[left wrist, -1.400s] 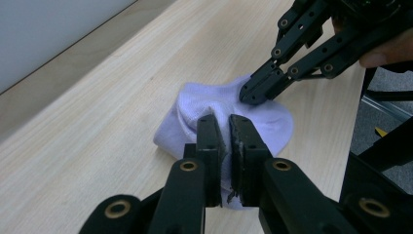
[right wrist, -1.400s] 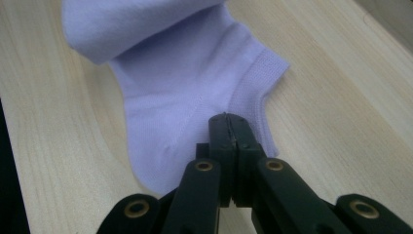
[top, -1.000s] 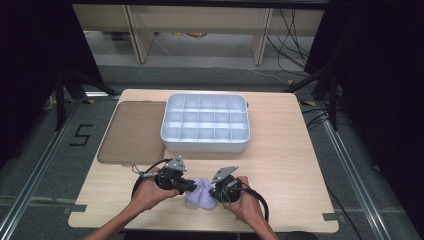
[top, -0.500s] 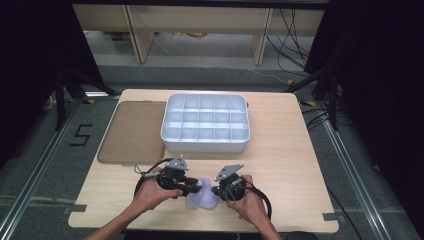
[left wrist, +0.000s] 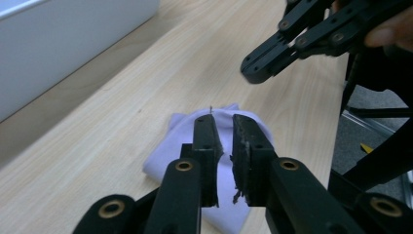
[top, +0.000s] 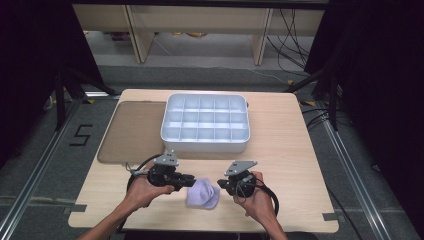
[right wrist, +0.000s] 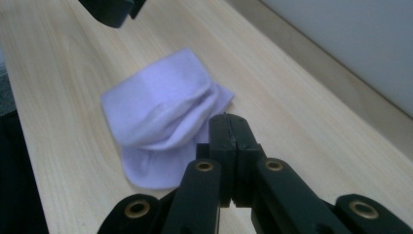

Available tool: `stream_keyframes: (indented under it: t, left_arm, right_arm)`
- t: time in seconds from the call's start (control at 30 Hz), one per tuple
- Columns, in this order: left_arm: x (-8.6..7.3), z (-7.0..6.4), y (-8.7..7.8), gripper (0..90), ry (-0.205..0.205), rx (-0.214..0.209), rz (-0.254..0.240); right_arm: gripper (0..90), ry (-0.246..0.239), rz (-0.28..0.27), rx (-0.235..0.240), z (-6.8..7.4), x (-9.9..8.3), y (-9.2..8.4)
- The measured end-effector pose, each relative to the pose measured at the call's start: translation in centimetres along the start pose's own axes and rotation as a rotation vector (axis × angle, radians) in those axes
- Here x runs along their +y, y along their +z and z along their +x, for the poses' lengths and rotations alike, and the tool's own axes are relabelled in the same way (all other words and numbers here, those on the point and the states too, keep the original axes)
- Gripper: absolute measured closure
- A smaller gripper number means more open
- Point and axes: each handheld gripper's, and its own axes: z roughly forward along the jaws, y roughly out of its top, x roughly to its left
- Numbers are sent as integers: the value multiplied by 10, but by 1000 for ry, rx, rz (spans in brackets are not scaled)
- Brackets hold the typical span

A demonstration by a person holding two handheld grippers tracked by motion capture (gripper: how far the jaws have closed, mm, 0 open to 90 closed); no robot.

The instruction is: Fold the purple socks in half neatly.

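The light wooden counter (top: 290,150) is offering bare room right of the white compartmented plastic tray (top: 205,123) and flat brown mat (top: 134,131). Near the front edge, a crumpled lilac cloth (top: 202,194) is lying between grippers. The left gripper (left wrist: 223,134) is hovering over it, jaws narrowly parted; the right gripper (right wrist: 229,131) is sitting beside it, jaws pressed together, empty.

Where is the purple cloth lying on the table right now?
In the high view, the purple cloth lies near the table's front edge, between the left gripper and the right gripper, in front of the white compartment tray.
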Motion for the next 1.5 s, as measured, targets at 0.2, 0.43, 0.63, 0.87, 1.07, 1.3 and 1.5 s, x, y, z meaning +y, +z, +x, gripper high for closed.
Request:
stream_keyframes:
  t: [0.2, 0.43, 0.63, 0.87, 1.07, 1.3, 1.5]
  left_arm:
    - [-8, 1, -3, 810, 12, 18, 18]
    - [-25, -3, -1, 817, 31, 33, 63]
    - [-35, -5, 0, 777, 23, 37, 77]
    - [-37, -8, 10, 734, 47, 24, 91]
    - [-38, -8, 18, 743, 65, 16, 104]
    - [-41, -9, 28, 771, 109, 44, 137]
    - [-45, -8, 32, 785, 125, 61, 154]
  right_arm:
    - [900, -18, -43, 2, 6, 7, -5]
    - [900, -47, -40, 51, 20, 16, 0]
    - [900, -82, -20, 69, 31, 22, 14]
    - [900, -111, 55, 34, 31, 16, 23]
    - [900, -59, 111, 15, 23, 2, 27]
    - [900, -86, 145, 28, 23, 0, 36]
    - [900, -79, 153, 35, 22, -1, 39]
